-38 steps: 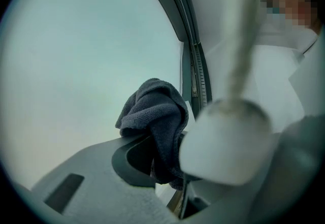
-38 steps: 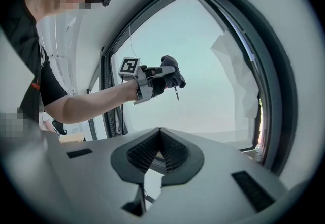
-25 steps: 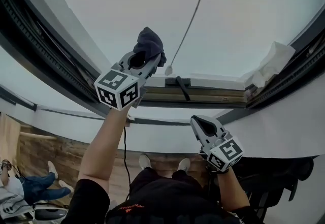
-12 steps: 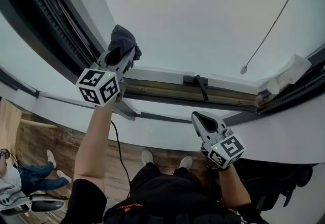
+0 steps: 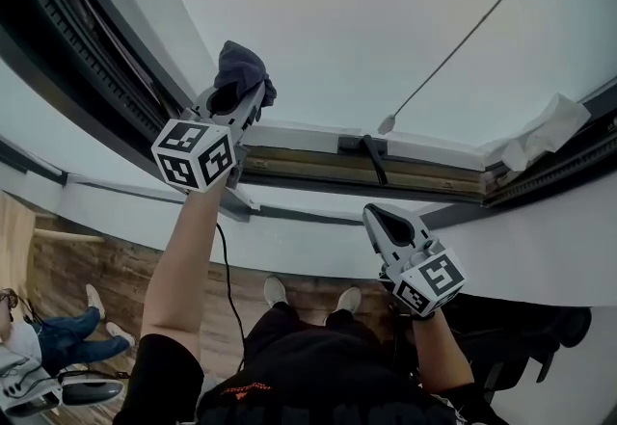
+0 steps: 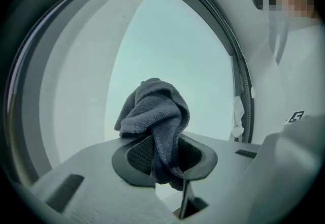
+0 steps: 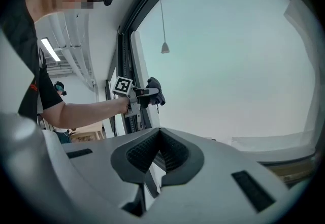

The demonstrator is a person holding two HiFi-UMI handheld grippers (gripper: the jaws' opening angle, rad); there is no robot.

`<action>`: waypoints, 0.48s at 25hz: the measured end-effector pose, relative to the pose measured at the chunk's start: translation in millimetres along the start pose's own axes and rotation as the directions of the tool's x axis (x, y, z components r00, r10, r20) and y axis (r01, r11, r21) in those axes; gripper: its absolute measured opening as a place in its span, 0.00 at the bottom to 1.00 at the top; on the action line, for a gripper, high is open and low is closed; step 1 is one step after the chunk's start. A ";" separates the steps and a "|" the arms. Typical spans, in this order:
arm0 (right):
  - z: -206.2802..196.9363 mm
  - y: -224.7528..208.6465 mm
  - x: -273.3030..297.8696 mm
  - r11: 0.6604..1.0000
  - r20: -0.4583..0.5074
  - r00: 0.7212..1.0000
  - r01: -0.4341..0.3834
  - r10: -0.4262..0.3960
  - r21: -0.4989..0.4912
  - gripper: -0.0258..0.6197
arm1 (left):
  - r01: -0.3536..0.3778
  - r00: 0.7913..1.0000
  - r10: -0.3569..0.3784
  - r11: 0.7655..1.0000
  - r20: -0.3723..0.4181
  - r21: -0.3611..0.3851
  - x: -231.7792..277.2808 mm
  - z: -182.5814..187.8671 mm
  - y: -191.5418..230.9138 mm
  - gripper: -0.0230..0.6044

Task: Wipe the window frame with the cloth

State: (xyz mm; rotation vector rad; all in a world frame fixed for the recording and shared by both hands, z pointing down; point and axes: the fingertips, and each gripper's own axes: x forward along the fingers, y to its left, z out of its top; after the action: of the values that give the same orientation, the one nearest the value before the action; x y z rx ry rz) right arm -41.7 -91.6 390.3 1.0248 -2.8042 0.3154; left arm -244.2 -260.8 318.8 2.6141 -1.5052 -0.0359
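Observation:
My left gripper [image 5: 234,97] is raised and shut on a dark grey-blue cloth [image 5: 241,69], which bunches out past the jaws [image 6: 155,111]. The cloth sits at the window's lower left corner, where the white side frame [image 5: 169,18] meets the bottom frame [image 5: 308,139]. Whether it touches the frame I cannot tell. From the right gripper view the left gripper [image 7: 143,97] with the cloth [image 7: 154,91] shows against the dark frame. My right gripper [image 5: 384,224] hangs lower, below the sill, shut with nothing between its jaws [image 7: 158,154].
A black window handle [image 5: 369,155] lies on the bottom frame. A blind cord with a small weight [image 5: 386,123] hangs before the glass. White crumpled paper [image 5: 545,129] sits at the frame's right corner. A seated person's legs [image 5: 58,336] show on the wooden floor, lower left.
My left gripper with the cloth moved left along the bottom frame to the left corner, then edged slightly up. The right gripper stayed put.

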 end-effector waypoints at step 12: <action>-1.8 -35.6 -40.3 0.998 0.037 0.998 0.046 -0.047 0.033 0.04 | 0.109 0.994 -0.110 0.994 -0.023 -0.008 52.0 -8.4 -82.0 0.19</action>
State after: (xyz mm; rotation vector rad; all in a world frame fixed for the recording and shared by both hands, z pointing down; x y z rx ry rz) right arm 12.1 -92.7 389.1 1.1126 -2.8122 0.3408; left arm -146.9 -264.3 319.4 2.6797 -1.3507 -0.0203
